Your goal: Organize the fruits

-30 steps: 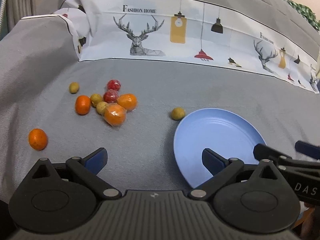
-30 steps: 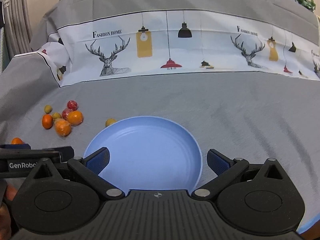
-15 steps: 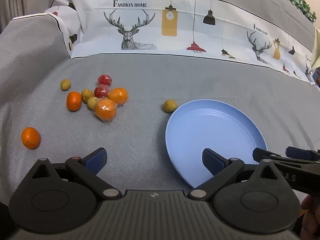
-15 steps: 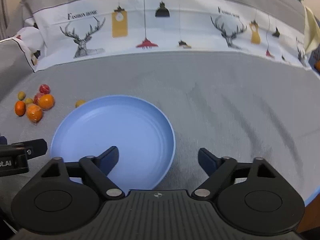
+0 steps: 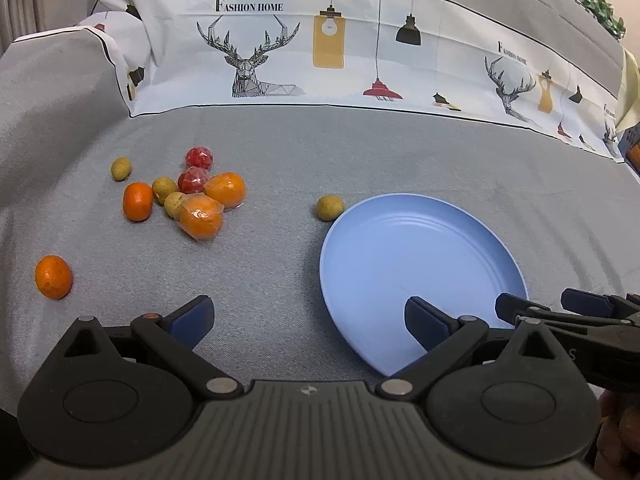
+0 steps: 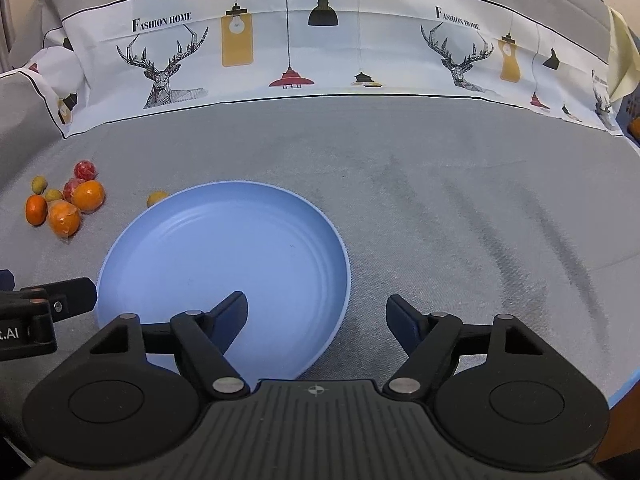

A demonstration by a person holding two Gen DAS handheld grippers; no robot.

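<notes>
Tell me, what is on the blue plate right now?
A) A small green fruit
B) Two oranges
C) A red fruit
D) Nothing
D: the blue plate shows only its bare surface, while the oranges, red fruits and small green fruits all lie on the grey cloth to its left, the nearest green fruit just outside the rim.

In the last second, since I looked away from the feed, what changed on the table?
The right gripper narrowed its fingers from fully spread to partly open, with nothing between them, above the blue plate's near rim. Nothing was picked up or released. The plate is bare as before, the fruit cluster has not shifted, and the left gripper is open as before.
</notes>
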